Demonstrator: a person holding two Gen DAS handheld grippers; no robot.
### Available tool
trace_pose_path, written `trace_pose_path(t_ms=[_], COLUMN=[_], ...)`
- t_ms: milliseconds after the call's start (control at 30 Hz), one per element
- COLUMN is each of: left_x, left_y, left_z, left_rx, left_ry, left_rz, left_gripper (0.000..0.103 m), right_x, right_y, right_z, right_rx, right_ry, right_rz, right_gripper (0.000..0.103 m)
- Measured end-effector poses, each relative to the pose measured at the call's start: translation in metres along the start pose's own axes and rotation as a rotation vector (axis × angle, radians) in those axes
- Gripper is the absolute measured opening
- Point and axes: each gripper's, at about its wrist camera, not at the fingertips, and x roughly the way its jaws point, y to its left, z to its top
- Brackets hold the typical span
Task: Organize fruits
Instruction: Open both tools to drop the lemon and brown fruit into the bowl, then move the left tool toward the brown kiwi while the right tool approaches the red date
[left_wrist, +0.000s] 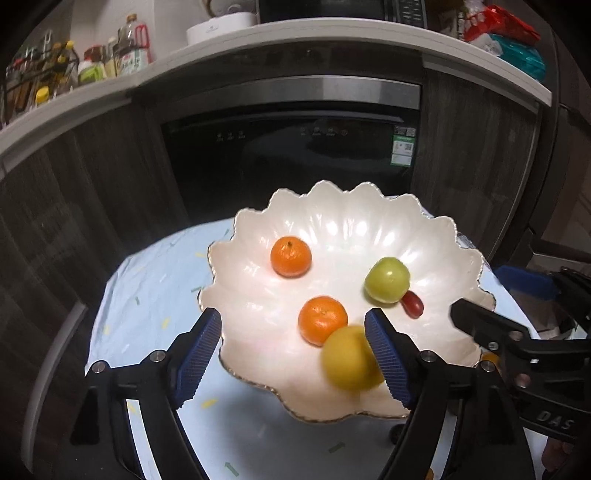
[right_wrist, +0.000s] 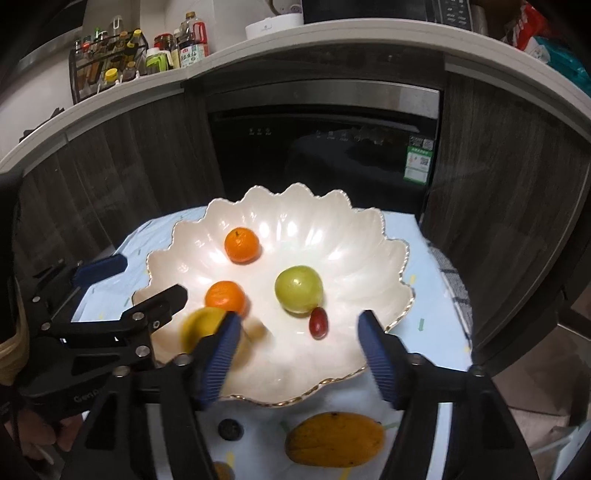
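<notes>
Lemon (left_wrist: 351, 358), blurred and probably just dropped, at near rim of bowl (left_wrist: 332, 206) beside spread, empty left gripper (left_wrist: 293, 345); right gripper (right_wrist: 297, 341) spread too; mango (right_wrist: 334, 439) next, grip mid-body.

- Dishwasher (right_wrist: 325, 147), black front, at 12 o'clock.
- Bottle rack (right_wrist: 107, 62) on countertop (right_wrist: 332, 33), 10 o'clock.
- Light-blue tablecloth (left_wrist: 147, 295).

Counted: two oranges (right_wrist: 241, 245) (right_wrist: 226, 297), one green apple (right_wrist: 299, 289), one yellow fruit (right_wrist: 203, 326), one red grape (right_wrist: 318, 323), one mango (right_wrist: 335, 439), one blueberry (right_wrist: 230, 430), one bowl (right_wrist: 369, 236).
</notes>
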Motion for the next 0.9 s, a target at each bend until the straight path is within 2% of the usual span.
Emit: trace_pose_path(t_ms=[67,233,900], left_x=[0.000,-0.007,-0.052], left_y=[0.004,0.008,0.010], left_z=[-0.002,-0.007,-0.019], left_rx=[-0.018,-0.048,-0.052], left_ry=[0.007,-0.003,-0.043], left_rz=[0.011,0.042,0.056], left_gripper=[0.087,0.101,0.102], right_x=[-0.001,-0.003,-0.042], right_y=[0.000,-0.001,0.006], right_z=[0.000,-0.002,-0.009], right_rx=[0.001,0.003,0.009], right_ry=[-0.004,-0.004,-0.041], right_rz=[-0.015,-0.023,-0.043], right_gripper=[0.078,0.081,0.082])
